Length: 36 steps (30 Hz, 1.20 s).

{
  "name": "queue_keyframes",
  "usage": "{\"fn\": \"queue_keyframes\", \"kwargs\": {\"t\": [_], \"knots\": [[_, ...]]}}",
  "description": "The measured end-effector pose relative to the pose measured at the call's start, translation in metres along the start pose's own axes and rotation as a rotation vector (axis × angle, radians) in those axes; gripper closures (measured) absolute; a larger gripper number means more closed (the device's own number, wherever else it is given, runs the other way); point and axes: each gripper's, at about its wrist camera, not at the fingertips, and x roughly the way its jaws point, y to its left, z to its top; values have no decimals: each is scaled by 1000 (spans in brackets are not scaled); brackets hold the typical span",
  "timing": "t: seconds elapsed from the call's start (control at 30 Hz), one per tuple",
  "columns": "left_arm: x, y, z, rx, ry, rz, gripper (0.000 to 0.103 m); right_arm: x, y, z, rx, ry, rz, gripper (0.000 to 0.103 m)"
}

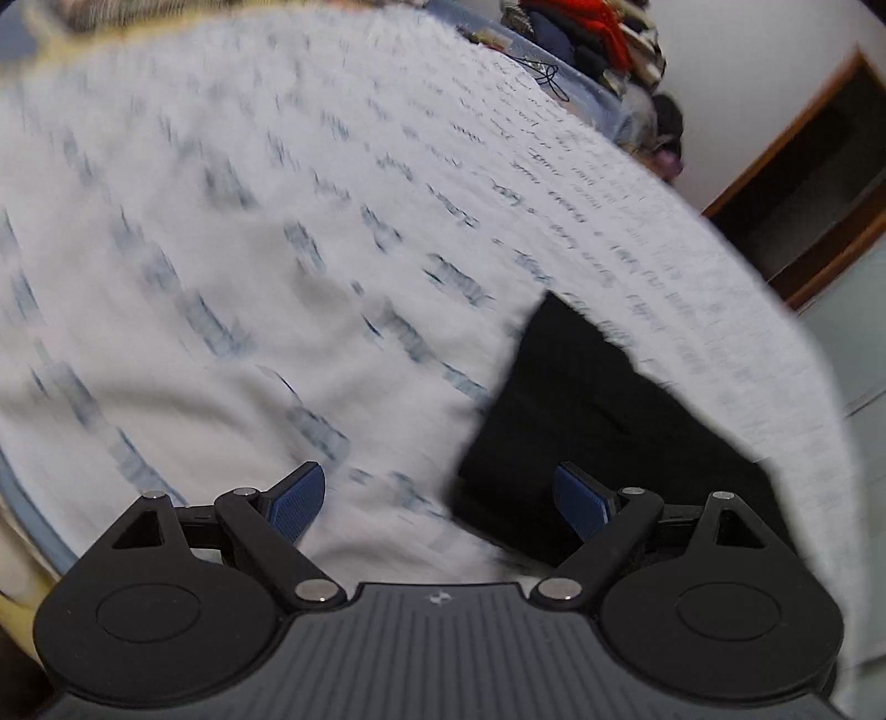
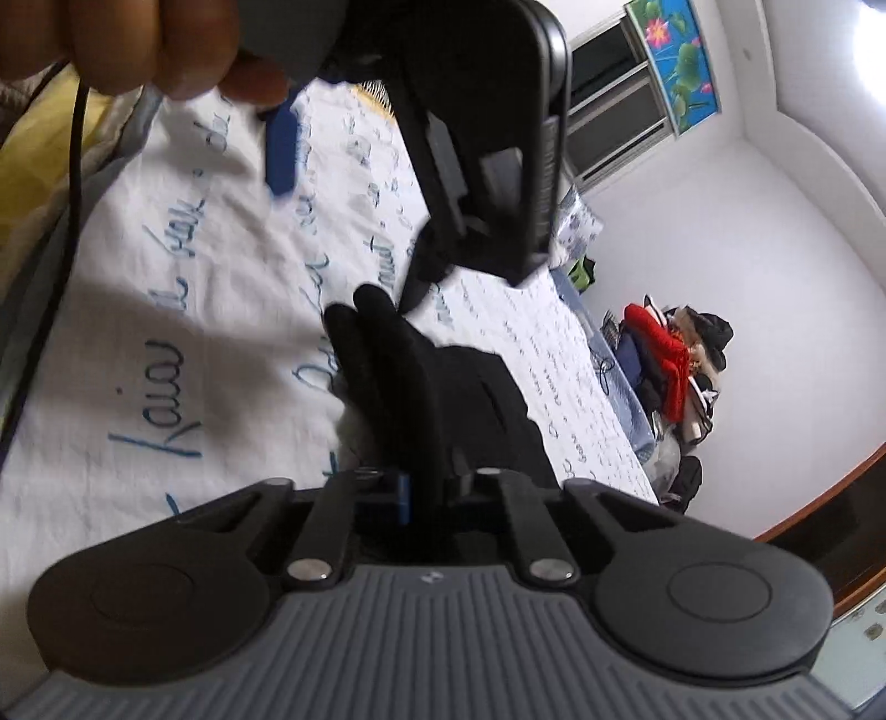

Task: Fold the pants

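Right wrist view: white bed sheet printed with blue handwriting-style script; one word reads roughly "kaiau", the rest not legible. Small pale emblem on the grey ribbed gripper body, too small to read.

Right gripper: jaws drawn together, pinching a bunched fold of the black pants. Fabric rises in rounded folds just ahead of the fingers; the rest lies flat on the sheet beyond.

Left gripper: jaws spread wide, blue pads well apart, nothing between them. It is tilted downward over the sheet, with the pants edge under its right-side finger. Left wrist view heavily motion-blurred. Seen from the right wrist, this gripper hangs above the bed, a hand wrapped around its handle and a black cable trailing down.

Room: white walls, wood-framed doorway, a heap of clothes with a red item by the bed's far end, a window with a flower-print panel.
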Motion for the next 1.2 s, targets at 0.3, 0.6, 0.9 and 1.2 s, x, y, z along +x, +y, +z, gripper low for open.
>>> {"fn": "queue_keyframes", "kwargs": {"t": [0.3,0.6,0.9,1.2], "knots": [[8,-12,-1,-164,61,-189,12,-7,-69,-7,429,-41,134,96],[56,-30,14,-283,131,-244,12,-5,-93,-15,610,-60,197,96],[57,-33,16,-271,90,-216,83,-10,-89,-20,609,-36,209,82],[36,-54,7,-126,-26,-175,84,-64,-120,-83,663,54,160,64]]}}
